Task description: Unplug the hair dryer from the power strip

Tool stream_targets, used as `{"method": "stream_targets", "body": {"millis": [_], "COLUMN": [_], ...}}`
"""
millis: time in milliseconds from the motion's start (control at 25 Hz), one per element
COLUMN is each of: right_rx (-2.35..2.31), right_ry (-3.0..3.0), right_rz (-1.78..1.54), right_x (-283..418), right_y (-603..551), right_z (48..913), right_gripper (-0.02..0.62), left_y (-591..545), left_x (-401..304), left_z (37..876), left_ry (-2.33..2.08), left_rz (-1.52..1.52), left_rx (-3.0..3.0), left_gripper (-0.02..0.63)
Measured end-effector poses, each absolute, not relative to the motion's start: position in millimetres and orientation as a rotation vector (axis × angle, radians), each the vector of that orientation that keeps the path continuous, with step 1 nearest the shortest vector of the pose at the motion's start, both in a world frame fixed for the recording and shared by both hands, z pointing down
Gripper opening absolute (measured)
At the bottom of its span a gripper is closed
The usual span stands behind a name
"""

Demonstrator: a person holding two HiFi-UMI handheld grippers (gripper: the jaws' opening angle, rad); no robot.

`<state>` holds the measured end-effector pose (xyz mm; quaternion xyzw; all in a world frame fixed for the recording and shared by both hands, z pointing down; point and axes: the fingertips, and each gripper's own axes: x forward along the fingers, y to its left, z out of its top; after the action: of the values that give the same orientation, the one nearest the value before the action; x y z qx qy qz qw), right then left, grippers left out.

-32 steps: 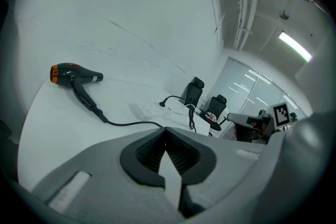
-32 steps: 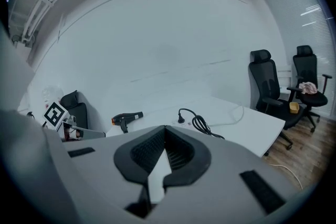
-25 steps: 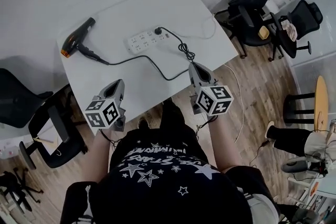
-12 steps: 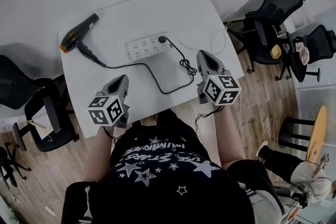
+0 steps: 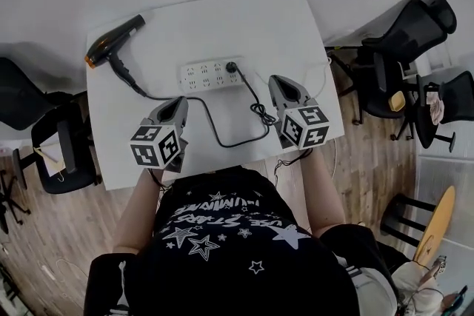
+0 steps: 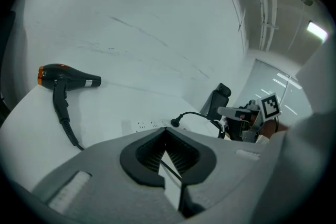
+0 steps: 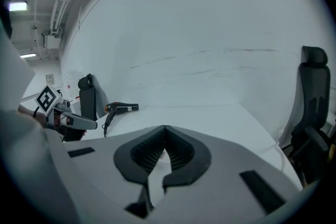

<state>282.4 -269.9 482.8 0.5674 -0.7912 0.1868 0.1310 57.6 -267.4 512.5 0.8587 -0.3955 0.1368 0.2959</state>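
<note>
Both left tongs [image 5: 180, 101] and right tongs [image 5: 278, 80] had advanced over the desk [image 5: 296, 26] toward the power strip [image 5: 207, 75], closed and empty: approach step, with the plug [image 5: 232, 67] of the hair dryer [image 5: 111, 46] seated at the strip's right end, probably next needing opened tongs.

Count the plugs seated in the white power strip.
1: the black round plug sits at the right end of the long white plastic power strip, head view; none seems hidden.
</note>
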Motion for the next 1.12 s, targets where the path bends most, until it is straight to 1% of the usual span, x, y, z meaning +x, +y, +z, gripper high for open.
{"method": "stream_targets", "body": {"millis": [280,600,840,960,1120], "right_rx": [1.407,1.242,1.139,1.06,1.012], "right_ry": [-2.343,-2.376,-2.387,-2.386,-2.37], "right_rz": [0.579,0.553,0.517,0.497,0.449], "right_x": [275,267,256,246,240], "right_y": [-295,-316,-328,-332,-340], "right_z": [514,537,551,559,565], "right_gripper": [0.008,0.009,0.011,0.029,0.034], "left_y": [-289,-307,-320,-326,-337], "left_x": [88,112,120,122,121], "left_z": [524,557,578,587,592], "left_ry": [-1.086,-1.068,-1.088,-1.081,-1.099], "left_rz": [0.437,0.692,0.836,0.873,0.912], "left_rx": [2.304,2.325,2.323,2.299,2.272], "left_gripper": [0.008,0.008,0.008,0.008,0.008]}}
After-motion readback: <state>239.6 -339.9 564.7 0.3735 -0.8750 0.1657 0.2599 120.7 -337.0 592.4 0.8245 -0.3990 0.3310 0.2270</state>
